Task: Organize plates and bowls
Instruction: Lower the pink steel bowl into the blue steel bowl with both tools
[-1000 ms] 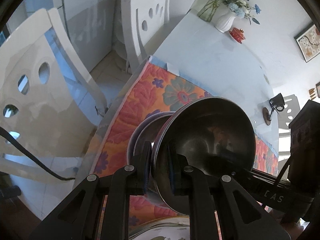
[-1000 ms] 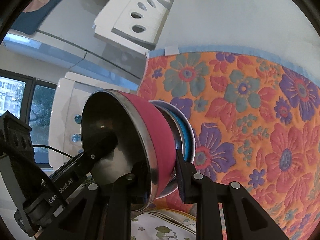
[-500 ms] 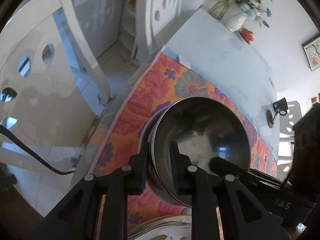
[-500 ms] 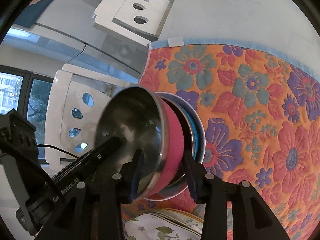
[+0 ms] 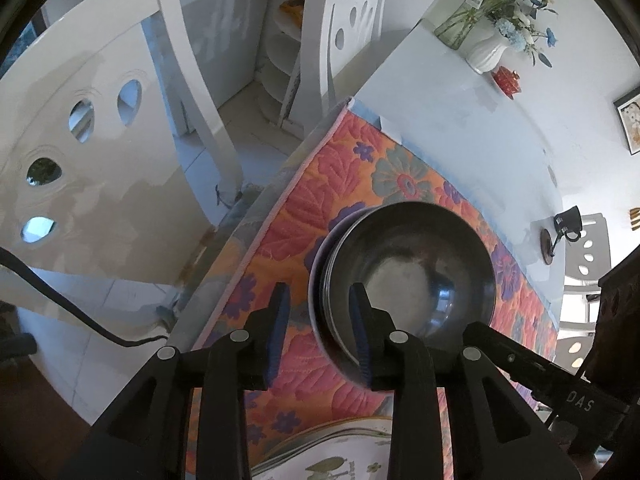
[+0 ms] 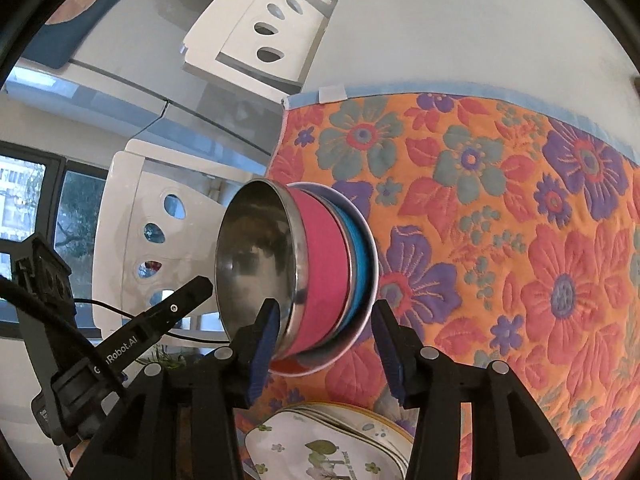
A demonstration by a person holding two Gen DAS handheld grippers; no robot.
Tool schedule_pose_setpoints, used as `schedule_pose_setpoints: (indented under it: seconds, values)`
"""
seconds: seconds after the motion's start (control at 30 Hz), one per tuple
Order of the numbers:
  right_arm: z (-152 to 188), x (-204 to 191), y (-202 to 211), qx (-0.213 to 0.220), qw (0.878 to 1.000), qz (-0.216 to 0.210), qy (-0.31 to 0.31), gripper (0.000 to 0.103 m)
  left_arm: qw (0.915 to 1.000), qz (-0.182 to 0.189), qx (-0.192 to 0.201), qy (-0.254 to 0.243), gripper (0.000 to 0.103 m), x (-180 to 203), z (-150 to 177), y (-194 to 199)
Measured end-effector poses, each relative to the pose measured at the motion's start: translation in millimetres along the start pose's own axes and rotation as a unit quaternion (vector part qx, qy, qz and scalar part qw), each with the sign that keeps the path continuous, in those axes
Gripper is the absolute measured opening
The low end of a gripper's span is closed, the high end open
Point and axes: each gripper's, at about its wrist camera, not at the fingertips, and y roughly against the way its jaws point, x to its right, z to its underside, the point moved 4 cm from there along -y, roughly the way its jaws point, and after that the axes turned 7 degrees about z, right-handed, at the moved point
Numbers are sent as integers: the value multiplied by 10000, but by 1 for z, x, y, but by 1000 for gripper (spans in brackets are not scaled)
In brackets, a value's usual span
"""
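A steel bowl with a pink outside (image 6: 320, 264) sits nested in a blue bowl (image 6: 359, 256) on a pale-rimmed plate (image 6: 374, 268), all on the floral mat (image 6: 500, 240). My right gripper (image 6: 324, 336) straddles the stack's near side, and its jaws are opening, with both pads just off the stack. In the left wrist view the bowl's steel inside (image 5: 408, 272) faces up. My left gripper (image 5: 318, 328) straddles its left rim, one finger inside the bowl. Its jaws are opening too, and the outer pad stands apart from the rim.
A pile of leaf-patterned plates (image 6: 320, 444) lies near the mat's front edge. White chairs (image 5: 100, 152) stand beside the table's left edge. A vase of flowers (image 5: 488, 52) and a small red box (image 5: 506, 80) stand at the far end of the table.
The pink bowl, held tilted by both grippers, has come down level into the blue bowl. Both grippers have let go of its rim and spread their jaws.
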Motion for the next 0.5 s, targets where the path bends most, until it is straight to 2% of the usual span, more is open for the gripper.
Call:
schedule_pose_setpoints:
  seconds: [0.5]
  values:
    - [15,0,12,123,9998,-149,-64,49,9999,84,-44,102,28,-1,16,4]
